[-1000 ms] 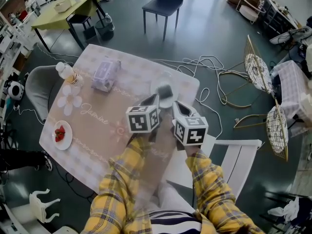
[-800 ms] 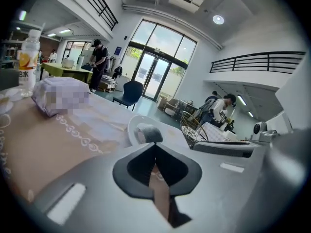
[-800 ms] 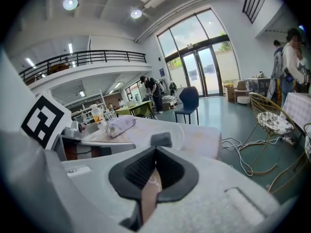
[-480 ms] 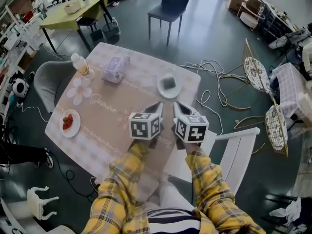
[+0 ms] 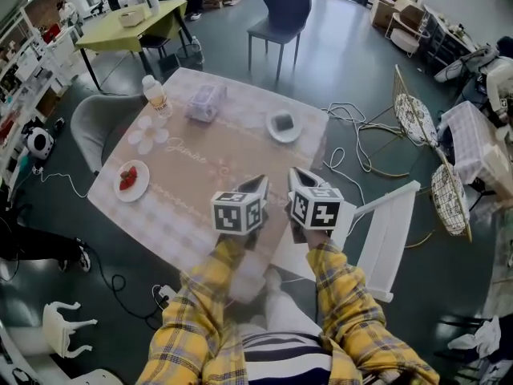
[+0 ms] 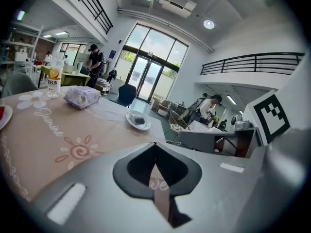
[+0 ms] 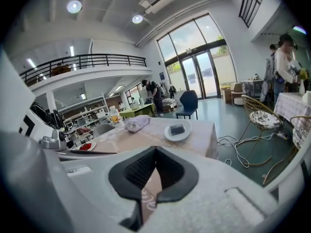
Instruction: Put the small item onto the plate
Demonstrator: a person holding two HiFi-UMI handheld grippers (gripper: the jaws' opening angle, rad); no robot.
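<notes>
Two hand-held grippers of grey plastic sit side by side above the near corner of the bench (image 5: pixel 200 175), each topped by a cube of black-and-white square markers. The left gripper (image 5: pixel 261 181) has its dark ribbed jaws pressed together at the tips, with nothing between them. The right gripper (image 5: pixel 293 172) is the same, closed and empty, and only cloth shows through the slit behind its pads. Yellow plaid sleeves (image 5: pixel 192 319) lead up to both.

The bench is square and draped in a soft cloth, beige in the middle with a pale checked border and flower prints. The small item (image 5: pixel 283 122), a dark flat block with rounded corners, lies in the middle of the round white plate (image 5: pixel 272 131). That plate sits near the far right corner, well apart from both grippers. Towards the far left stand a clear bottle (image 5: pixel 153 95) and a crinkled tissue pack (image 5: pixel 205 103). A second plate (image 5: pixel 136 191) holding red fruit lies by the left edge.

The grippers and arms hide the bench's near corner. Between them and the plate the cloth lies bare. A white slatted chair (image 5: pixel 389 231) stands just beside the right edge, and cables (image 5: pixel 346 119) loop on the floor past the plate's corner.
</notes>
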